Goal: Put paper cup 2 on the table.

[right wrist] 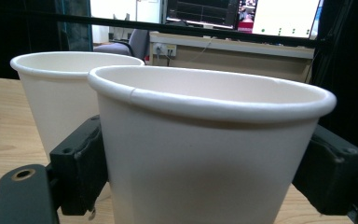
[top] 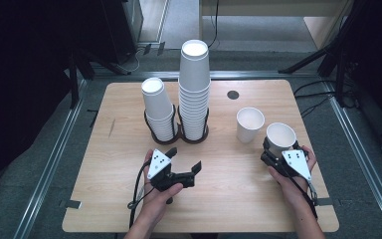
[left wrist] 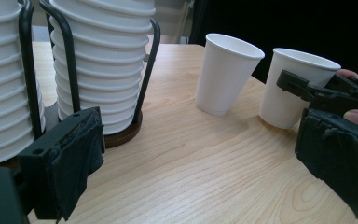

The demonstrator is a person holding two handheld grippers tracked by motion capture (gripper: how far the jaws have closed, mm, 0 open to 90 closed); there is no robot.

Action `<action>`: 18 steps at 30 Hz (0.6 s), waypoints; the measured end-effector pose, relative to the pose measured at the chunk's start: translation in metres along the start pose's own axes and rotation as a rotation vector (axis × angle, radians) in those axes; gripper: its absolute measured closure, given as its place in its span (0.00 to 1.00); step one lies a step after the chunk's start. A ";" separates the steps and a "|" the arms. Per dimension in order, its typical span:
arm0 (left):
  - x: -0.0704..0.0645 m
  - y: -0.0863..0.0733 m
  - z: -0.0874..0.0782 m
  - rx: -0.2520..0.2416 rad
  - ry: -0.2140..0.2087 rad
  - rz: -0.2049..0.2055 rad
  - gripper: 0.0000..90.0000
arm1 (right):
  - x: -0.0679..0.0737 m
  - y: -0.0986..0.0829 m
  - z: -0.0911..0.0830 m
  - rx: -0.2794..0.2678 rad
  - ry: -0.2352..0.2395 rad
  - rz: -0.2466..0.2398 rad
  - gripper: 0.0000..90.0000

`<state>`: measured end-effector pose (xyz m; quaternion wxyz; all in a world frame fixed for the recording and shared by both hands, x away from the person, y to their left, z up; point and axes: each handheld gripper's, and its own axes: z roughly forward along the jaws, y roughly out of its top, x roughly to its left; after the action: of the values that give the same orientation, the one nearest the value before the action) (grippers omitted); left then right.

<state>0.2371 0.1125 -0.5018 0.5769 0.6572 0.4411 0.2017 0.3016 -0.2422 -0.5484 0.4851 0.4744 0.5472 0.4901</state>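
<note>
My right gripper (top: 280, 149) is shut on a white paper cup (top: 280, 135) that stands upright on the wooden table (top: 229, 199) at the right. In the right gripper view the cup (right wrist: 205, 154) sits between both black jaws, whose pads press its sides. A second single cup (top: 249, 124) stands just left of it and a little farther back, apart from it. My left gripper (top: 184, 158) is open and holds nothing, low over the table in front of the cup stacks. In the left gripper view both single cups (left wrist: 226, 74) (left wrist: 293, 88) stand ahead to the right.
Two stacks of white paper cups stand in black wire holders at the table's middle back: a short stack (top: 158, 109) and a taller stack (top: 194, 89). A dark round hole (top: 233, 94) lies near the back edge. Bare wood lies between my grippers.
</note>
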 end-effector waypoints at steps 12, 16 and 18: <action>0.000 0.000 0.001 0.004 -0.009 -0.010 0.02 | 0.002 0.001 0.002 0.063 0.011 -0.009 0.15; 0.001 0.000 0.001 0.009 -0.008 -0.011 0.02 | 0.002 0.002 0.002 0.074 0.016 -0.009 0.14; 0.001 0.001 0.000 0.005 -0.009 -0.017 0.02 | 0.001 0.003 0.001 0.089 0.019 -0.004 0.14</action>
<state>0.2379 0.1134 -0.5016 0.5790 0.6558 0.4445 0.1926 0.3028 -0.2408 -0.5459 0.4594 0.4894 0.5741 0.4688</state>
